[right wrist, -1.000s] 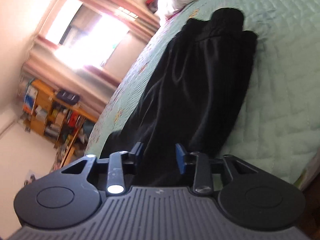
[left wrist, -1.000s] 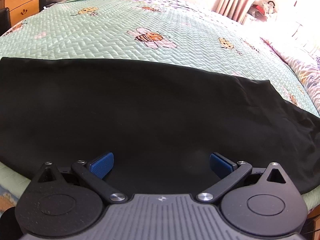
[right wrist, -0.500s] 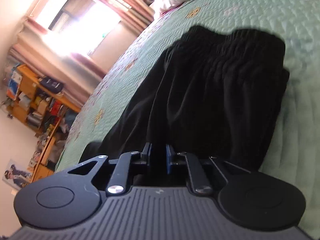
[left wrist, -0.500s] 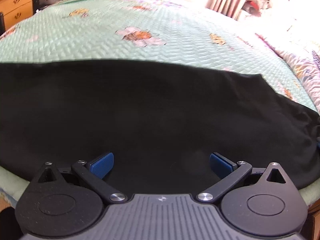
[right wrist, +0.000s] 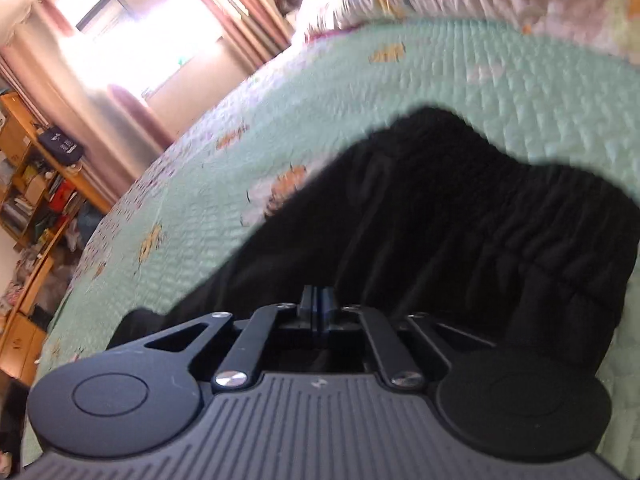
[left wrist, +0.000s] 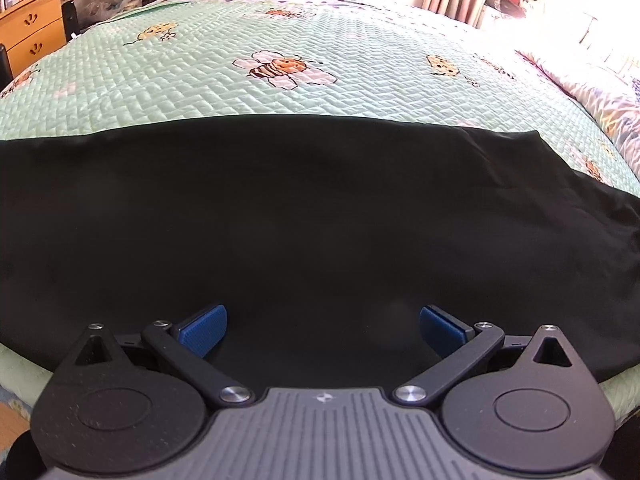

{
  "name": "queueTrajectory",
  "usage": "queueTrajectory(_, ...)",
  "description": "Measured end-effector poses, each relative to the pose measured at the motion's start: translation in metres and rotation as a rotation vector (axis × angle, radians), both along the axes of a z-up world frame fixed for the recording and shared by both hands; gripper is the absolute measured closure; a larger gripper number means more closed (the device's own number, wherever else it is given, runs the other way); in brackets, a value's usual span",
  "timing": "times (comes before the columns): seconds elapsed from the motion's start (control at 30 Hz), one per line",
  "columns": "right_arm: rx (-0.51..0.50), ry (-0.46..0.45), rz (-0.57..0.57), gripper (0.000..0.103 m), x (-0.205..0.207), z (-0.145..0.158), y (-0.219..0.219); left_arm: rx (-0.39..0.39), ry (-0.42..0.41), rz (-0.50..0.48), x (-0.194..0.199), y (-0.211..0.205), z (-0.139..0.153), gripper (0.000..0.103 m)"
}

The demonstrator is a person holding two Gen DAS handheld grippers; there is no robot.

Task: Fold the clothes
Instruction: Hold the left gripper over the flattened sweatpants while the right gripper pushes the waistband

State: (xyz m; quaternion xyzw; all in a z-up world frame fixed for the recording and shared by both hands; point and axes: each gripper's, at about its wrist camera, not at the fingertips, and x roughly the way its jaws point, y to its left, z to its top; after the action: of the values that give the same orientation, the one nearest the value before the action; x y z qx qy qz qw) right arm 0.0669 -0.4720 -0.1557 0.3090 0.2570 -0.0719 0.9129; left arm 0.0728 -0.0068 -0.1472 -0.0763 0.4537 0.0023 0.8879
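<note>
Black fabric is filling the lower half of the left wrist view: a dark garment (left wrist: 320, 216) is lying spread flat across a mint-green quilted bedspread (left wrist: 280, 92) printed with cartoon bees. On the far left of that view, a wooden chest of drawers (left wrist: 28, 36) is standing beside the bed. The left tongs (left wrist: 323, 330) are hanging over the garment near its closest edge, their blue pads (left wrist: 203, 330) standing wide apart with nothing between them, only cloth lying underneath. Toward the right, the garment is tapering off close to a flowered pillow (left wrist: 592, 80) at the bed's edge.

In the right wrist view, which is tilted and slightly blurred, wooden shelves (right wrist: 36, 184) crowded with books are showing at far left, then pink curtains (right wrist: 132, 92) around a bright window. The right tongs (right wrist: 318, 304) are sitting at bottom centre, their pads nearly together yet easing apart, and whether cloth is pinched between them cannot be told. Beyond and to the right of them, the garment's gathered, wrinkled end is bunching up on the bedspread.
</note>
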Motion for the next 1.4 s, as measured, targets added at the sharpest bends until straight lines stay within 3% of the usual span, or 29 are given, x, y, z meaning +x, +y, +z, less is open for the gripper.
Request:
queueTrajectory(0.03,-0.001,-0.03,0.044,0.069,0.002,0.006,0.008,0.005,0.004,0.001,0.001,-0.001,0.0,0.001)
queueTrajectory(0.07,0.023,-0.041,0.098,0.066,0.007,0.008,0.014,0.011,0.007,0.0,0.002,-0.002,0.0,0.001)
queueTrajectory(0.17,0.091,0.033,0.113,0.065,0.033,-0.006,0.017,0.018,0.009,-0.006,0.003,-0.003,-0.001,0.001)
queueTrajectory(0.23,0.078,0.081,0.028,0.077,0.045,-0.014,0.012,0.015,0.007,-0.008,0.003,-0.002,-0.001,0.001)
queueTrajectory(0.3,0.081,0.078,-0.061,0.082,0.043,-0.016,0.007,0.013,0.005,-0.011,0.003,-0.001,-0.002,0.001)
queueTrajectory(0.37,0.044,0.041,-0.106,0.074,0.026,-0.002,0.017,0.022,0.008,-0.012,0.004,-0.002,-0.003,0.001)
queueTrajectory(0.43,0.011,-0.039,-0.065,0.06,0.001,0.014,0.036,0.034,0.015,-0.001,0.005,-0.006,-0.001,0.001)
queueTrajectory(0.5,0.02,-0.082,-0.01,0.051,-0.029,0.02,0.053,0.044,0.023,0.016,0.006,-0.01,0.001,0.001)
queueTrajectory(0.63,0.076,-0.073,0.067,0.049,-0.066,0.017,0.08,-0.034,-0.042,0.035,0.001,-0.015,0.013,0.001)
queueTrajectory(0.73,0.114,-0.038,0.139,0.045,-0.063,0.004,0.092,-0.014,-0.029,-0.045,0.004,-0.029,0.012,0.001)
queueTrajectory(0.8,0.139,0.018,0.113,0.046,-0.056,-0.01,0.085,0.0,0.009,-0.059,0.004,-0.032,0.002,0.001)
queueTrajectory(0.97,0.091,0.002,0.005,0.045,-0.061,-0.001,0.071,0.06,0.02,-0.101,-0.002,-0.034,-0.003,0.001)
queueTrajectory(1.07,0.087,-0.037,-0.003,0.045,-0.065,0.011,0.065,0.016,0.007,-0.064,-0.005,-0.018,0.006,0.001)
queueTrajectory(1.2,0.046,-0.062,0.129,0.039,-0.059,0.023,0.09,0.009,0.006,0.02,0.002,0.009,0.003,0.001)
queueTrajectory(1.27,0.058,-0.042,0.193,0.038,-0.049,0.016,0.103,-0.015,0.006,0.051,0.004,0.023,0.0,0.001)
queueTrajectory(1.4,0.054,0.022,0.167,0.039,-0.037,-0.001,0.107,-0.059,-0.011,0.088,0.004,0.04,0.003,0.001)
